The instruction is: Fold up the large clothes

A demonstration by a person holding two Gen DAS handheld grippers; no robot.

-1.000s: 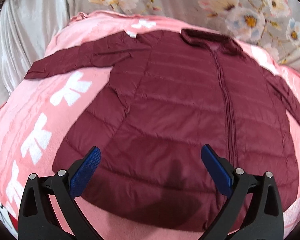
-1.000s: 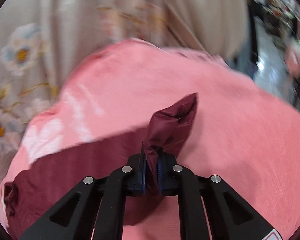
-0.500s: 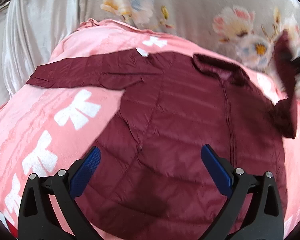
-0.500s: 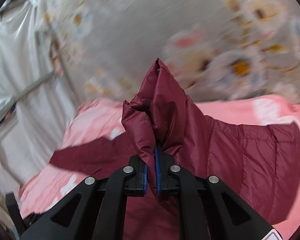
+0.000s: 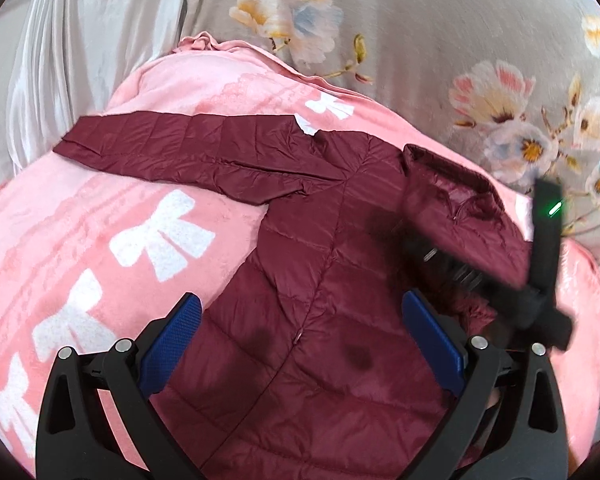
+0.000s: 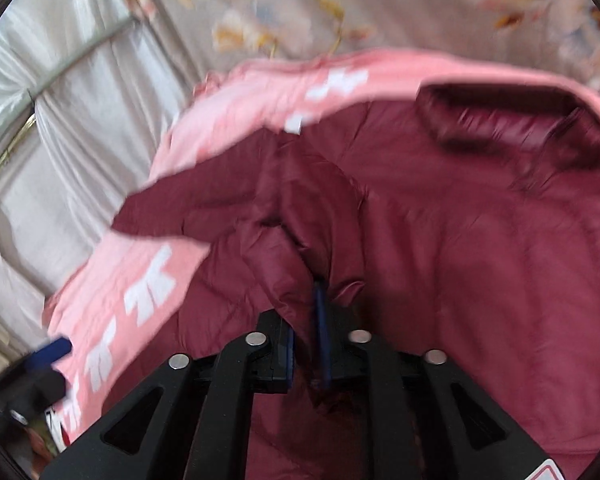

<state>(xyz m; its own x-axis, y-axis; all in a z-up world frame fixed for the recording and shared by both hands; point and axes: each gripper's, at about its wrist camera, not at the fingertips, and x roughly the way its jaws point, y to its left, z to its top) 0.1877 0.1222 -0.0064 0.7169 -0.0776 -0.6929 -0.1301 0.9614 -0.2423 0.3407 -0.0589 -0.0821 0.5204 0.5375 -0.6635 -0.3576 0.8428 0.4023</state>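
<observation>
The right gripper (image 6: 306, 340) has its blue pads pinched on a bunched cuff of the sleeve (image 6: 300, 240), holding it above the jacket's chest. The left gripper (image 5: 300, 340) hovers with its fingers (image 5: 172, 340) spread wide and nothing between them, over the lower front of the maroon puffer jacket (image 5: 320, 300). The jacket lies face up on the pink bow-print blanket (image 5: 100, 240), its long axis running from the hem near the left gripper to the collar (image 5: 452, 176) at the far side; its other sleeve (image 5: 180, 148) stretches straight out leftward. A floral fabric (image 5: 420, 40) hangs behind.
</observation>
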